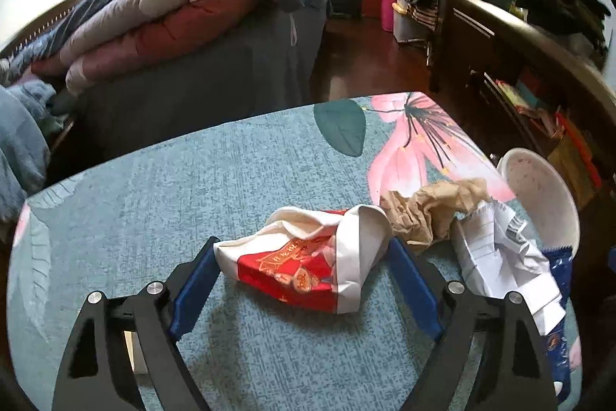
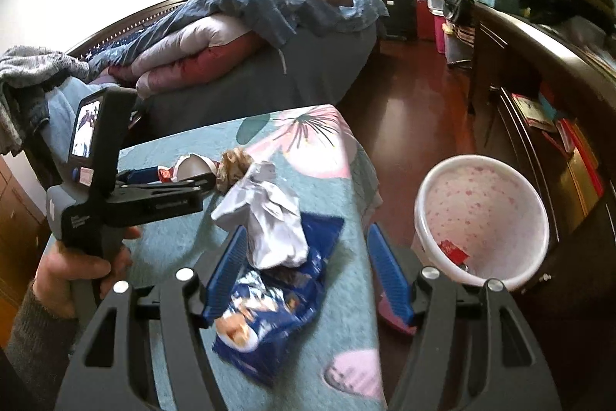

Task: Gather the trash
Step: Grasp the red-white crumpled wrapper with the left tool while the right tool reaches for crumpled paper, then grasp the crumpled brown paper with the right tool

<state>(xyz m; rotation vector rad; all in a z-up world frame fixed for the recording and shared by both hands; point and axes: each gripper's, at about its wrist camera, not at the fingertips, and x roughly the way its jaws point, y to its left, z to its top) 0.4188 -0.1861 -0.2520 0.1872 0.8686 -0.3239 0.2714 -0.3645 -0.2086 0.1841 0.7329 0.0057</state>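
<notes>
I have my left hand-held gripper (image 1: 302, 266) spread wide around the red-and-white wrapper (image 1: 308, 264) on the bench (image 1: 154, 203), one blue pad on either side, so that a squeeze will catch it across its bulk; the pads look to be at its edges but not pressing yet. My right hand-held gripper (image 2: 306, 272) is also spread, angled down over the blue snack bag (image 2: 269, 311) and the crumpled white paper (image 2: 269, 222) lying on top of it. Its left pad sits beside the paper, its right pad hangs past the bench edge, so it holds nothing. The crumpled brown paper (image 1: 427, 214) lies just beyond, between the wrapper and the white paper. The white bin (image 2: 481, 218) stands on the floor right beside the bench on my right, close enough for a short carry; a red scrap (image 2: 452, 251) lies inside already. I judge two grasps are about to begin.
</notes>
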